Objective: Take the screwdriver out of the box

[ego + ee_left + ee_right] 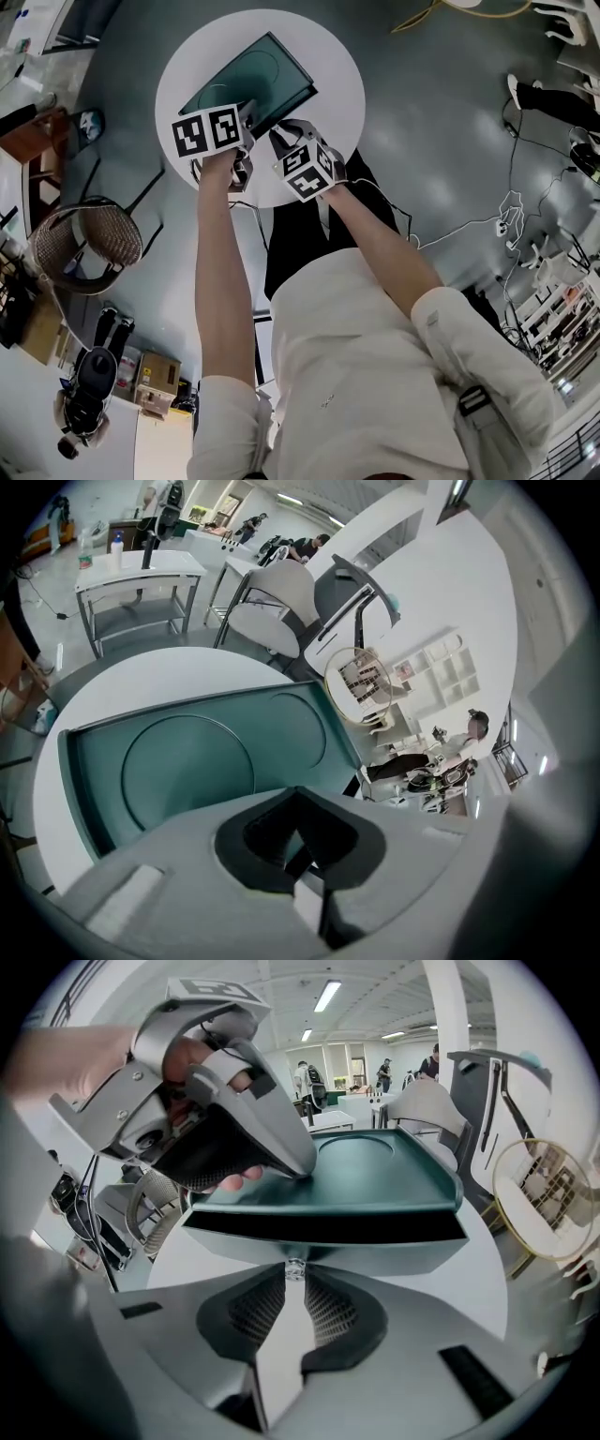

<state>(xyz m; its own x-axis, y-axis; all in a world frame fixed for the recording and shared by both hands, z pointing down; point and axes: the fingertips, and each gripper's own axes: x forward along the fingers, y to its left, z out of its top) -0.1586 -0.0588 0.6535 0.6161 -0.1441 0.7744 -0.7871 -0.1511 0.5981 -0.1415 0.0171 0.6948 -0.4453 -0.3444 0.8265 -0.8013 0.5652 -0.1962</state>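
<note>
Screwdriver unseen (presumably inside the flat dark-teal plastic box, at 12 o'clock from both grippers on the round white table). Left gripper closed, empty, tips on the lid, likely steadying. Right gripper pinching the small shiny clasp at the box's 6 o'clock edge, likely for opening.

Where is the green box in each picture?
Head view: the green box lies top middle, on the round white table.
Left gripper view: the box fills the middle left, just past the jaws.
Right gripper view: the box stretches across the middle, just past the jaws, which pinch a small shiny knob on its front.
Shared landmark: the round white table under it.
</note>
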